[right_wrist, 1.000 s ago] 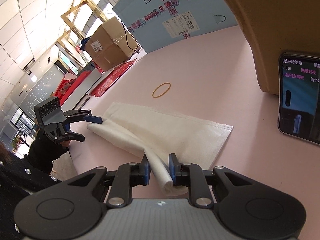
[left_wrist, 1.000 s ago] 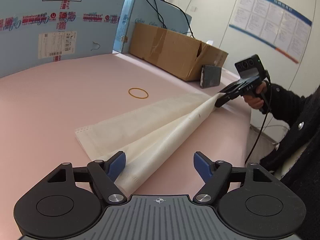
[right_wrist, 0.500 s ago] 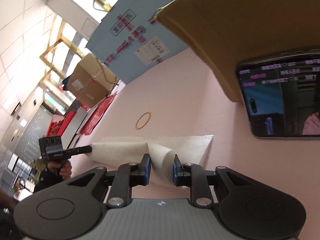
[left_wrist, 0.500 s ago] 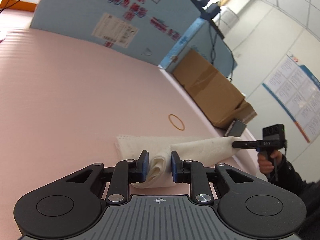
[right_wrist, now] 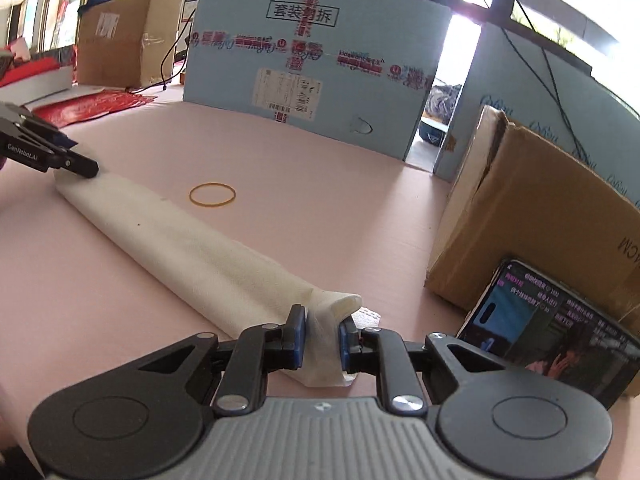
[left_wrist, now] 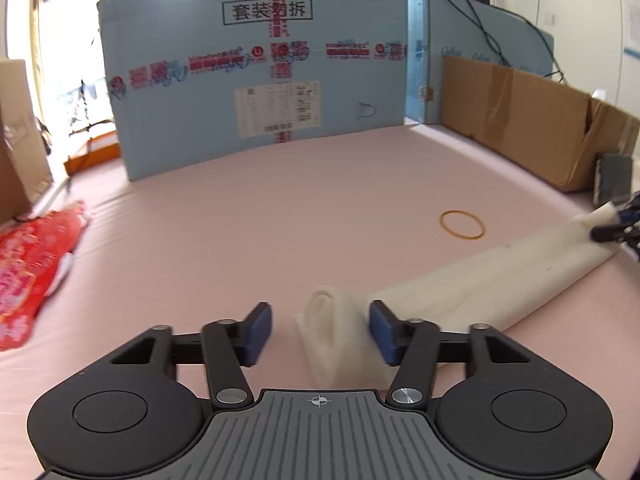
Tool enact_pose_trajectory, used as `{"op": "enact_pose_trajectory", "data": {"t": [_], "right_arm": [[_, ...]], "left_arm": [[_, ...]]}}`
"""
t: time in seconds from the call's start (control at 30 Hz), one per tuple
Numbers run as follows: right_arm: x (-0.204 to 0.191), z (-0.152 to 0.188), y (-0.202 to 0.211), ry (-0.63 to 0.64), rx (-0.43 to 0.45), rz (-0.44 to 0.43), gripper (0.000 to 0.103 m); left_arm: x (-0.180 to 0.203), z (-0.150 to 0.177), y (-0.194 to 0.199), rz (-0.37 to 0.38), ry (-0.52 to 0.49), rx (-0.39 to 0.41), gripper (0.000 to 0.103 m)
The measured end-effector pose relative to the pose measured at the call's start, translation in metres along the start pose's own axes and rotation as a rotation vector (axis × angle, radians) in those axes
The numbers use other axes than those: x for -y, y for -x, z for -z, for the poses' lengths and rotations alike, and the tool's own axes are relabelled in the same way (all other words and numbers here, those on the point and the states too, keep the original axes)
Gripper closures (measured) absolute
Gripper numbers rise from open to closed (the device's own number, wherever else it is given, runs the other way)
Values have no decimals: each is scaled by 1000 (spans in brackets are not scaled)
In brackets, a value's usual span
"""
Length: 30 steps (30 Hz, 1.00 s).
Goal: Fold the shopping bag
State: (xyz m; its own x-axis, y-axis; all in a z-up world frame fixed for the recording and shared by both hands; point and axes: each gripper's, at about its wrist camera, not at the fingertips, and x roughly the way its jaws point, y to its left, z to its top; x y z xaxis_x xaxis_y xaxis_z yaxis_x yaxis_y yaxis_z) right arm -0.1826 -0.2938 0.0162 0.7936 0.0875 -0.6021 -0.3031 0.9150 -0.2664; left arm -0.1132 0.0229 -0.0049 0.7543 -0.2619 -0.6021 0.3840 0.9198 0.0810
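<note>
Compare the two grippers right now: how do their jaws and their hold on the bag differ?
The left gripper is opening, pads clear of the bag end between them; the right gripper pinches its end. The left's jaws stand wide; the right's stand narrow. Both sit at opposite ends of the same folded strip on the pink table.

Left gripper (left_wrist: 320, 334): black arms, blue pads (left_wrist: 258, 334), silver screws, grey ridged base with small cross mark. Right gripper (right_wrist: 322, 338): same black, blue, grey look. White "GenRobot.AI" lettering on side.
</note>
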Motion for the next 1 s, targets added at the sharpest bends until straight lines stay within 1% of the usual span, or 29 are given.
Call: {"op": "enact_pose_trajectory", "data": {"t": [0.13,0.17,0.2,0.3,0.33,0.37,0.4,0.43,0.47,0.5,0.53,0.57,0.6,0.63,0.73,0.77,0.87,0.9,1.0], "right_arm": [[-7,3,0,17,27,28,84],[-10,4,0,31,35,39,84],[-13,5,1,49,42,50,84],[-14,9,3,89,52,62,84],[-13,9,3,88,51,57,84],[-10,8,3,83,48,45,84],[-8,7,3,76,44,35,84],[-6,7,3,73,41,30,84],[-6,6,3,74,37,26,84],[-6,6,3,77,34,25,84],[-6,6,3,79,33,25,84],[-6,6,2,80,31,24,84],[-5,5,2,76,29,19,84],[-2,5,2,62,27,11,84],[8,5,2,-9,18,-19,83],[12,5,1,-37,14,-31,79],[25,7,3,-128,4,-26,65],[29,9,6,-165,0,-7,62],[36,19,16,-260,-3,79,62]], "left_arm": [[4,2,13,-105,-25,7,35],[6,2,17,-141,-34,15,35],[8,1,22,-198,-50,26,35],[18,-3,38,-363,-105,90,37],[24,-5,44,-363,-106,132,37],[32,-8,52,-322,-95,179,37],[40,-10,57,-267,-80,210,37],[51,-12,61,-178,-66,245,37],[61,-13,61,-115,-75,259,38],[77,-14,58,-38,-93,270,52],[91,-15,52,29,-108,265,60],[101,-17,44,72,-120,248,74],[112,-17,33,109,-135,219,80],[121,-18,23,139,-148,191,82],[133,-14,-4,128,-184,80,81],[134,-13,-10,126,-186,51,81],[132,-12,-12,132,-173,42,79],[131,-11,-12,131,-166,44,78],[124,-9,-13,150,-126,45,75]]}}
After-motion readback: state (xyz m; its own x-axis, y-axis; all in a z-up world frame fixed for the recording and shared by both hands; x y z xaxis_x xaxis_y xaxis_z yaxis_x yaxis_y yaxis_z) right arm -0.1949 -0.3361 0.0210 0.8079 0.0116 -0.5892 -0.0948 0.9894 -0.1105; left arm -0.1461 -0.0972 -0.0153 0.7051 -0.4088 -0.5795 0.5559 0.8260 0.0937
